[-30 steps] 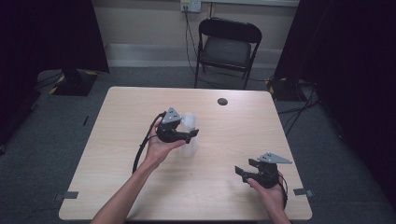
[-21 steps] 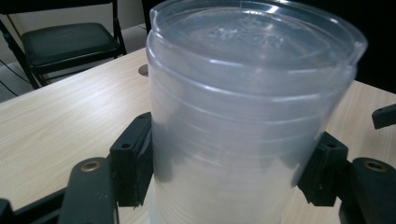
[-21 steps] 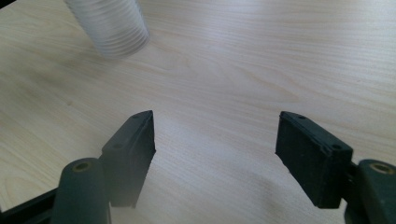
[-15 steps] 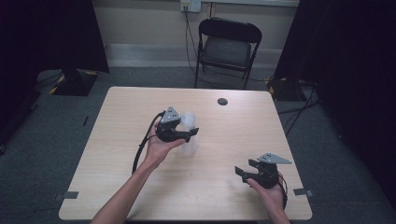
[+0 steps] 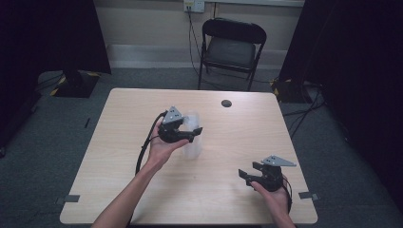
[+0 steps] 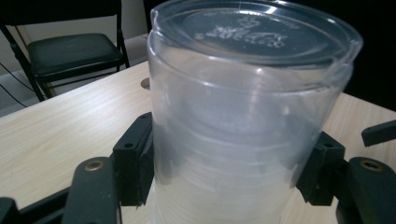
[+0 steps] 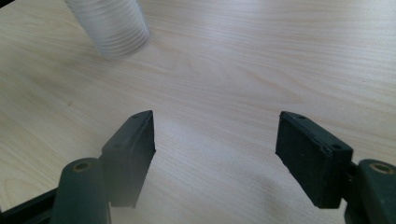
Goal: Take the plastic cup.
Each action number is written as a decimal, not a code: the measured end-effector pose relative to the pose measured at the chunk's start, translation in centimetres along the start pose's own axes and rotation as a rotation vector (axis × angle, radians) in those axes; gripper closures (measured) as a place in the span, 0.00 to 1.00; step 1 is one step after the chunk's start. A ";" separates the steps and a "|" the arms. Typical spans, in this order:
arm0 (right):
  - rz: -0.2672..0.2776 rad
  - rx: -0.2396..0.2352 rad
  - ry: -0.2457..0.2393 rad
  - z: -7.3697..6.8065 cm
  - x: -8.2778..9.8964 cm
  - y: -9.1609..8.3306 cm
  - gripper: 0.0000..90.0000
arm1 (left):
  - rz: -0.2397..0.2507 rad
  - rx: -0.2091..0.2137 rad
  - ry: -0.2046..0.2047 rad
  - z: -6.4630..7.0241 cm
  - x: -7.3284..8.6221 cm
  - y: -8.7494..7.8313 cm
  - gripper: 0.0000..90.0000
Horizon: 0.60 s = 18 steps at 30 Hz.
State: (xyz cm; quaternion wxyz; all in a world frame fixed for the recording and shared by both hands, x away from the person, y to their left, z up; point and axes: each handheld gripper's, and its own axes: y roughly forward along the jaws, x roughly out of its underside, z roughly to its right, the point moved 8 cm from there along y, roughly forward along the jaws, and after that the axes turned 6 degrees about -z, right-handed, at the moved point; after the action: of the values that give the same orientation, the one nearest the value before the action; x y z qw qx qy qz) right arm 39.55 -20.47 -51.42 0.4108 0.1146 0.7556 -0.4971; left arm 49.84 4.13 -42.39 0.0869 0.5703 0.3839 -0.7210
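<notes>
A stack of clear plastic cups [image 5: 192,145] stands upside down in the middle of the wooden table [image 5: 123,118]. My left gripper [image 5: 192,133] reaches it from the left. Its jaws have just been closing, and they hold the stack high up. In the left gripper view both black pads [image 6: 134,156] press against the sides of the stack [image 6: 243,107]. My right gripper [image 5: 250,170] hovers open near the table's front right corner with nothing between its fingers. In the right gripper view my right gripper [image 7: 215,144] faces bare wood, with the ribbed stack [image 7: 114,25] off at the upper left.
A small black round object [image 5: 226,103] lies near the table's far edge. Beyond it a black folding chair [image 5: 231,47] stands on the grey carpet. The left gripper's cable [image 5: 142,149] hangs by the forearm. Bare tabletop lies between the two grippers.
The left gripper's jaws have drawn in around the cup stack. Both hands stay about where they were, and the stack has not moved.
</notes>
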 end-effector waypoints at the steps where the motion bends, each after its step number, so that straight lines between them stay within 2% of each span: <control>1: 0.000 0.001 -0.001 0.0 0.0 0.0 0.31 | 0.005 -0.001 -0.003 0.0 -0.2 -0.1 0.37; 6: 0.002 0.001 -0.003 0.0 0.0 0.0 0.31 | 0.011 -0.001 0.019 0.4 -1.2 -0.3 0.37; 9: 0.003 0.002 -0.006 0.0 0.0 0.0 0.31 | 0.022 0.000 0.015 0.6 -1.4 -0.3 0.37; 13: 0.004 0.002 -0.005 0.0 0.0 0.0 0.31 | 0.034 0.000 -0.015 0.5 -1.6 -0.1 0.37; 18: 0.001 -0.001 -0.005 0.0 0.0 0.1 0.31 | 0.036 -0.009 -0.001 0.5 -1.9 -0.3 0.38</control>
State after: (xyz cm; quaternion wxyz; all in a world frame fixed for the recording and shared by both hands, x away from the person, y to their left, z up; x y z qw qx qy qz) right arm 39.65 -20.40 -51.46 0.4130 0.1134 0.7547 -0.4970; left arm 49.90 3.38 -40.51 0.1027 0.5763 0.3766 -0.7180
